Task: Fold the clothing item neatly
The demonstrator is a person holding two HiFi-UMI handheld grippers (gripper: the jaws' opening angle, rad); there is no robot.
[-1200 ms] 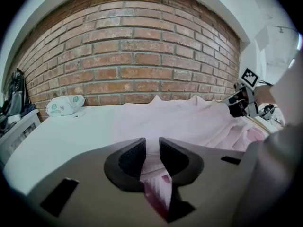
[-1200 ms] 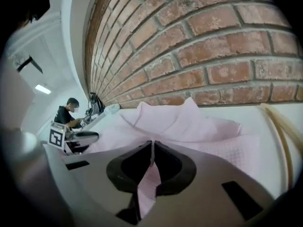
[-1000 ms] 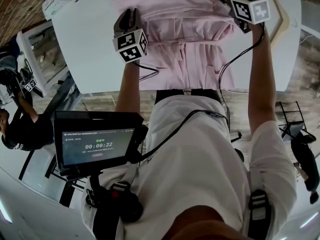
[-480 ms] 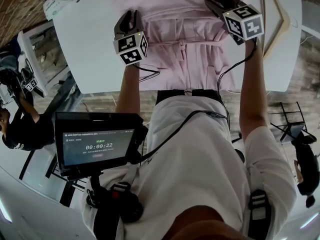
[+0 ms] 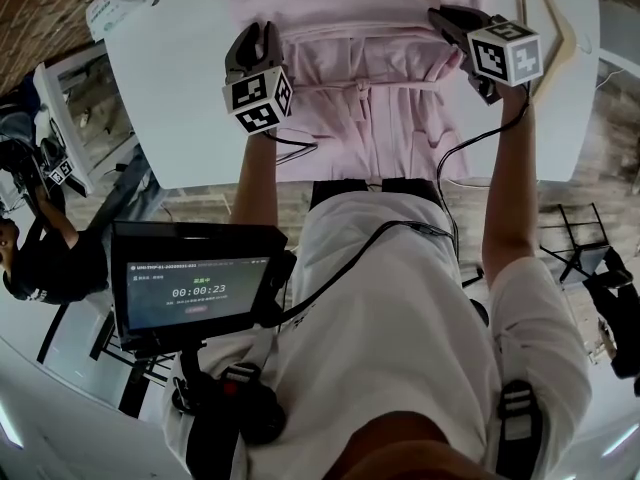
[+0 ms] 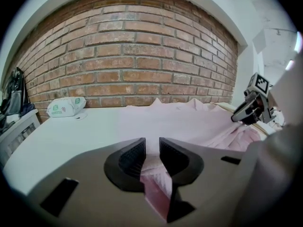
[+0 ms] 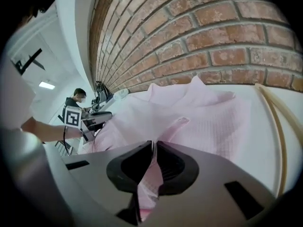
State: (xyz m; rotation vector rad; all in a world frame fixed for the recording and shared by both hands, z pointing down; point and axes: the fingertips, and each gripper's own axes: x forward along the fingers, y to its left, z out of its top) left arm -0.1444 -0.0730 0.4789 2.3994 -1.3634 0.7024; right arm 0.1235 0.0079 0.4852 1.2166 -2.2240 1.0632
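Pink garment point(image 5: 370, 78) lying spread on worktop point(image 5: 170, 98) at 12 o'clock. Left tool point(image 5: 252, 40) gripping 9 o'clock edge, seemingly firmly. Right tool point(image 5: 447, 16) just been closing, now clamping 3 o'clock edge. Advising: lifting 2 edges evenly, keeping fabric taut.

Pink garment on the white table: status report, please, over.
Left gripper jaws shut on pink fabric garment, left edge. Right gripper jaws just closed on its right edge. Garment spread on white table. White packet far left, clear.

Even, bright indoor light; heavy fisheye distortion, dark vignetted corners.
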